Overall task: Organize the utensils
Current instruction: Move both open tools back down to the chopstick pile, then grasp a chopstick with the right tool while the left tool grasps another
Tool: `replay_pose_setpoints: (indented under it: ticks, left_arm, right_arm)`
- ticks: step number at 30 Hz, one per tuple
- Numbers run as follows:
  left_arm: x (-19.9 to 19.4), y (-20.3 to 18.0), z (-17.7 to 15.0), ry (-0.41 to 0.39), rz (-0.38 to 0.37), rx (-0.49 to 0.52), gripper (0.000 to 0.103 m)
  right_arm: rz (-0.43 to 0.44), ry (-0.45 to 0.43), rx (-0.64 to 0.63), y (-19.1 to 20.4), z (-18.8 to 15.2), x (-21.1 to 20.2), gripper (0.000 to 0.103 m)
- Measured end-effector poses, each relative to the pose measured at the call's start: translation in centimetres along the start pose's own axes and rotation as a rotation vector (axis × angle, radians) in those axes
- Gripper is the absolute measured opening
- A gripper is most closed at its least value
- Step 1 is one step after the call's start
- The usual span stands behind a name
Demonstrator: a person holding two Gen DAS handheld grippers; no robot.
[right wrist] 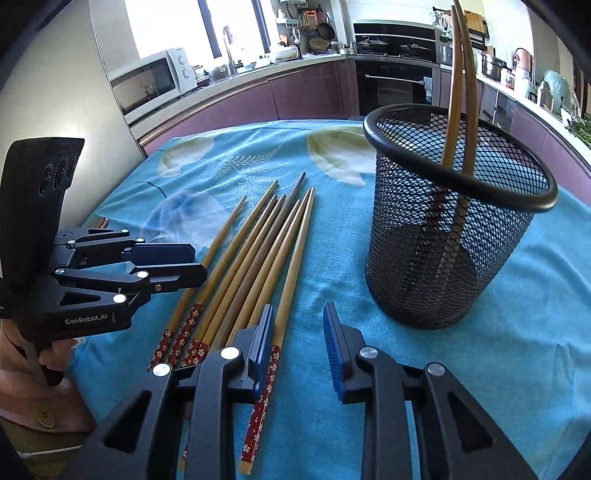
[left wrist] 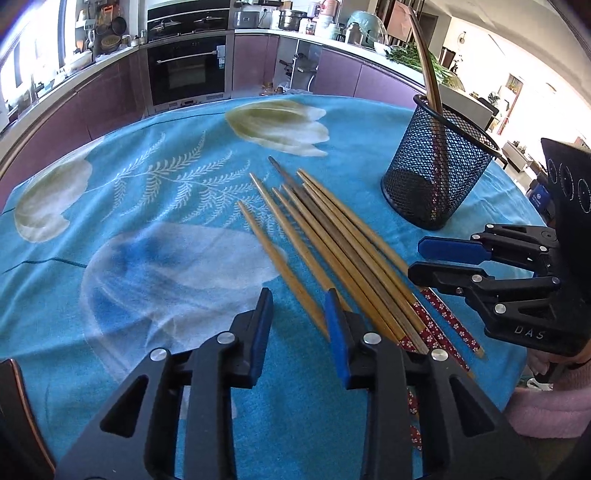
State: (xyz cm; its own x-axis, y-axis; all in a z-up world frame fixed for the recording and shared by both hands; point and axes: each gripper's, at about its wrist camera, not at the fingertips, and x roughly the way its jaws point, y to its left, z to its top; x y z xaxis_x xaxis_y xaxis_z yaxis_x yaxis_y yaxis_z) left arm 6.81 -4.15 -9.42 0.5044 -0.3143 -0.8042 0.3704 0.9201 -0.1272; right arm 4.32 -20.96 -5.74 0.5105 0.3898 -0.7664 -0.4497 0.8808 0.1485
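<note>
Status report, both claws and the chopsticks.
Left claw open, empty. Right claw open, empty. Chopsticks loose on cloth; two in mesh cup. Nothing in the way.

light: bright daylight | source: windows (right wrist: 177, 22) at back, blown out white; right edge of left wrist view overexposed | shadows: soft, mesh cup (right wrist: 454, 221) casts faint shade on tablecloth (left wrist: 166, 206) | glare: sheen on oven (left wrist: 186, 70) glass | focus: centre sharp | distortion: strong fisheye bending, dark vignetted corners

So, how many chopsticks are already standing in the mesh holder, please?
2: a lighter chopstick and a darker chopstick beside it, both leaning inside the mesh holder; none looks hidden.
</note>
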Motion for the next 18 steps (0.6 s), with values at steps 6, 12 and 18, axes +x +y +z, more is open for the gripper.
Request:
replay_pose_setpoints:
  ticks: [6,12,18]
  left_arm:
    - [0.5,0.1,0.5,0.000,0.010,0.000,0.022]
    - [0.8,0.2,0.8,-0.007,0.015,-0.022,0.014]
    - [0.7,0.4,0.7,-0.020,0.004,-0.061,0.009]
  right_arm:
    - [-0.043,-0.005,-0.021,0.7,0.8,1.1,0.026]
    - [-0.045,-0.011,-0.010,0.5,1.3,1.6,0.021]
    - [-0.008,-0.020,0.046,-0.3,1.1,1.3,0.006]
